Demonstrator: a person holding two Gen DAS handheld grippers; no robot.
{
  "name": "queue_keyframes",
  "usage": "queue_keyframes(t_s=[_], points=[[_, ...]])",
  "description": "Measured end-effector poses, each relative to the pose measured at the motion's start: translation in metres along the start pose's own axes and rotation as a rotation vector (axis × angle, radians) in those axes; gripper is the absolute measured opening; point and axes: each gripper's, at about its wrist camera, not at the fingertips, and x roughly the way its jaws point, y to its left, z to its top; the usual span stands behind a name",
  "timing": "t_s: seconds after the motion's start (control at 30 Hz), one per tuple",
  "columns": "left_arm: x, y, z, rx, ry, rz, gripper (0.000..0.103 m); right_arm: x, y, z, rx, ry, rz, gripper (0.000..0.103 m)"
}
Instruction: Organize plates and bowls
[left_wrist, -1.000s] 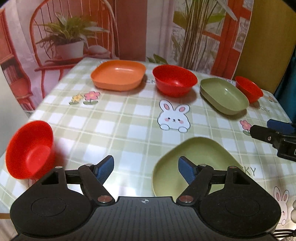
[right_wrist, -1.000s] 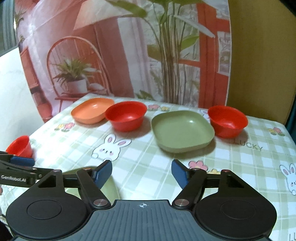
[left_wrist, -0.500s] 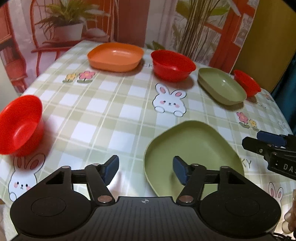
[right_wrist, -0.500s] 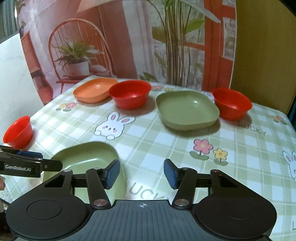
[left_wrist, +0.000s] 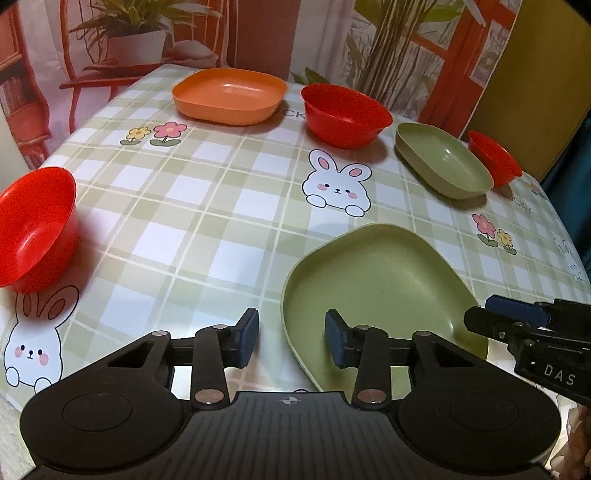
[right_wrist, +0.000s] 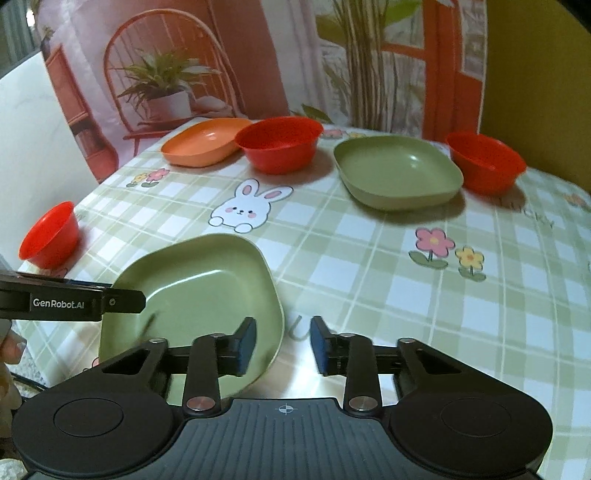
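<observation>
A green plate lies on the near part of the checked tablecloth, with a gripper at each side. My left gripper straddles its left rim and its jaws are closing; the pads stand clear of the rim on both sides. My right gripper straddles the right rim of the same green plate, also closing, with a gap still showing at each pad. A second green plate sits at the far right of the table.
Along the back stand an orange plate, a red bowl and another red bowl beyond the far green plate. A small red bowl sits near the left table edge. A printed backdrop hangs behind the table.
Both grippers tipped down toward the near green plate, which now fills more of each view. Both pairs of fingers narrowed, and the plate's rims came between them.
</observation>
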Motion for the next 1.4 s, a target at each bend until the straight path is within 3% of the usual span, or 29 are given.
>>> queue_keyframes(t_s=[0.13,0.37,0.67,1.4], points=[[0.0006,0.0,-0.0014,0.003,-0.001,-0.004,0.023,0.0035,-0.0065,-0.0013,0.031,0.008,0.005,0.017],[0.002,-0.0008,-0.0036,0.003,-0.002,-0.017,0.018,0.0053,-0.0058,-0.0042,0.041,0.009,0.029,0.01],[0.0023,-0.0011,-0.0042,0.001,-0.008,-0.005,0.013,0.0084,-0.0039,-0.0069,0.044,0.024,0.042,0.01],[0.0052,0.0082,-0.0063,-0.056,-0.011,-0.027,0.013,0.0078,-0.0064,-0.0101,0.067,0.009,0.062,0.009]])
